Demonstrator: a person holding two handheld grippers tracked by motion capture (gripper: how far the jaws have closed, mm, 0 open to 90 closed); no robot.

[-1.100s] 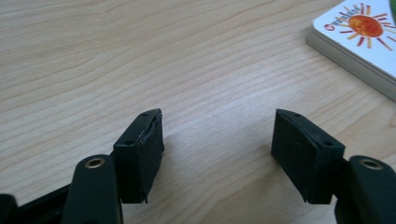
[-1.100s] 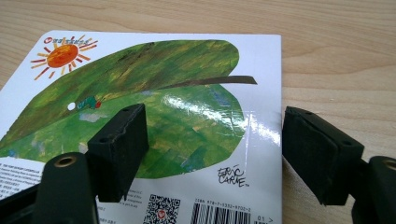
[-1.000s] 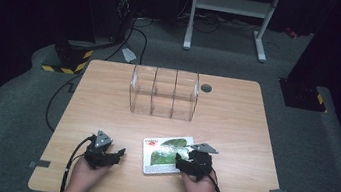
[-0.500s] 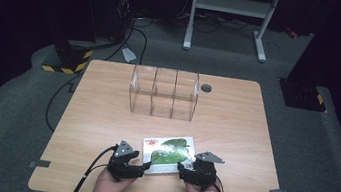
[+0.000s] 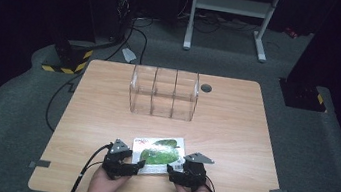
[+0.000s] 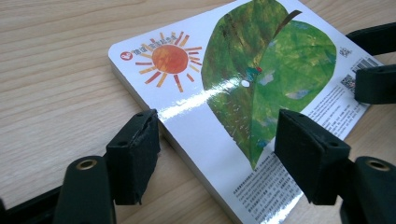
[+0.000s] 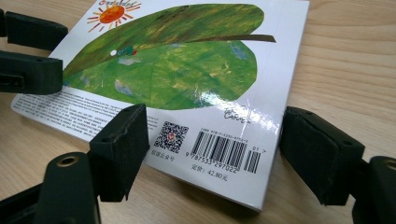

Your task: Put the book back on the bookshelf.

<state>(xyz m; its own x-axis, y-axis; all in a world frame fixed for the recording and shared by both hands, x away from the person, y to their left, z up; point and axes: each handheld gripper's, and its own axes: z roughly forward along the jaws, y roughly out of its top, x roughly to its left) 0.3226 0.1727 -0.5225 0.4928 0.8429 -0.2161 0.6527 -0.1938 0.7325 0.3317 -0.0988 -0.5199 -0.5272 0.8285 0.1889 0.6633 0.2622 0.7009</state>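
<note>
A thin book point(image 5: 158, 153) with a white cover, a large green leaf and an orange sun lies flat near the table's front edge. My left gripper point(image 5: 136, 167) is open at the book's near left corner. In the left gripper view one pad point(image 6: 135, 154) sits on the wood beside the book point(image 6: 243, 79) and the other hangs over the cover. My right gripper point(image 5: 173, 171) is open at the near right corner. Its jaws stand either side of the barcode point(image 7: 219, 151) on the book point(image 7: 187, 60).
A clear three-compartment box point(image 5: 164, 92) stands at the table's middle back, with a round cable hole point(image 5: 206, 88) to its right. Bare wood point(image 5: 251, 153) lies left and right of the book. Cables trail from both grippers over the front edge.
My left gripper has moved right across the table to the book's left corner. The right gripper has drawn back slightly toward the front edge. The book has not moved.
</note>
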